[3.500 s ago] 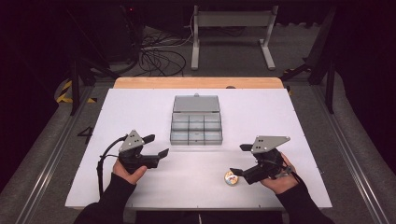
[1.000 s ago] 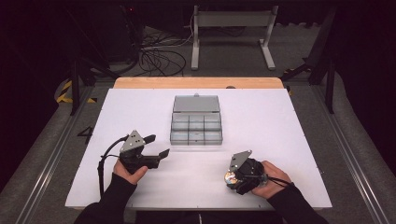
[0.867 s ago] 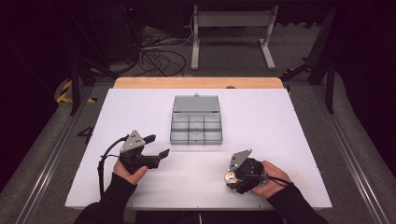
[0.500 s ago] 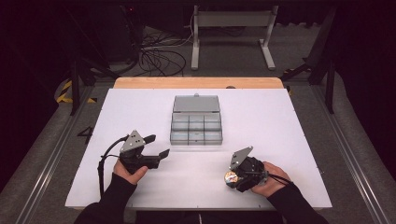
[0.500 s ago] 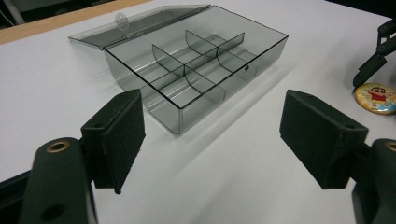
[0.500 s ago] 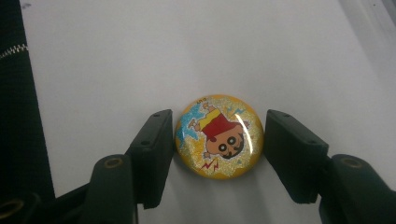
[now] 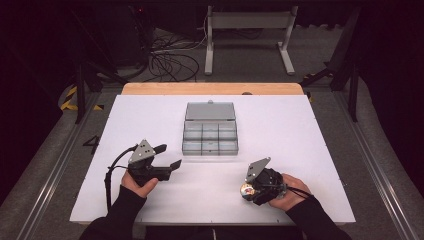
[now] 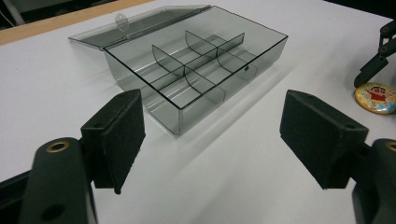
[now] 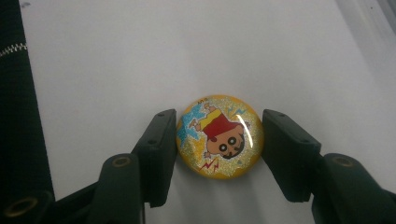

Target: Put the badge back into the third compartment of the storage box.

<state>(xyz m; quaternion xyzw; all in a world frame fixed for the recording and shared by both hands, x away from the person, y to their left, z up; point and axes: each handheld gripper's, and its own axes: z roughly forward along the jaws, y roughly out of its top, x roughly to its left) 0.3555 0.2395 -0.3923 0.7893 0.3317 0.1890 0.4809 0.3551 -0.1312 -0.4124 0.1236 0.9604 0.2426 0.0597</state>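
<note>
A round yellow cartoon badge (image 9: 219, 142) lies flat on the white table top (image 7: 300, 130) near the front right. My right gripper (image 9: 219, 122) points down over it, and its jaws have just been closing with the badge between them; both pads now touch its rim. The badge (image 7: 246, 190) also peeks out under the right gripper (image 7: 248, 189) in the high view. My left gripper (image 7: 169, 156) rests at the front left, open and holding nothing. In the left gripper view its jaws (image 8: 212, 135) face the box, with the badge (image 8: 376, 97) at far right.
A clear grey compartment box (image 7: 210, 134) stands mid-table with its lid folded back; its cells (image 8: 196, 60) look bare. A wooden strip (image 7: 212, 88) lines the table's far edge. Metal rails run along both sides, and cables lie on the floor behind.
The right gripper has stayed over the badge at the front right, and its jaws have drawn in around it. The left gripper has not moved.
</note>
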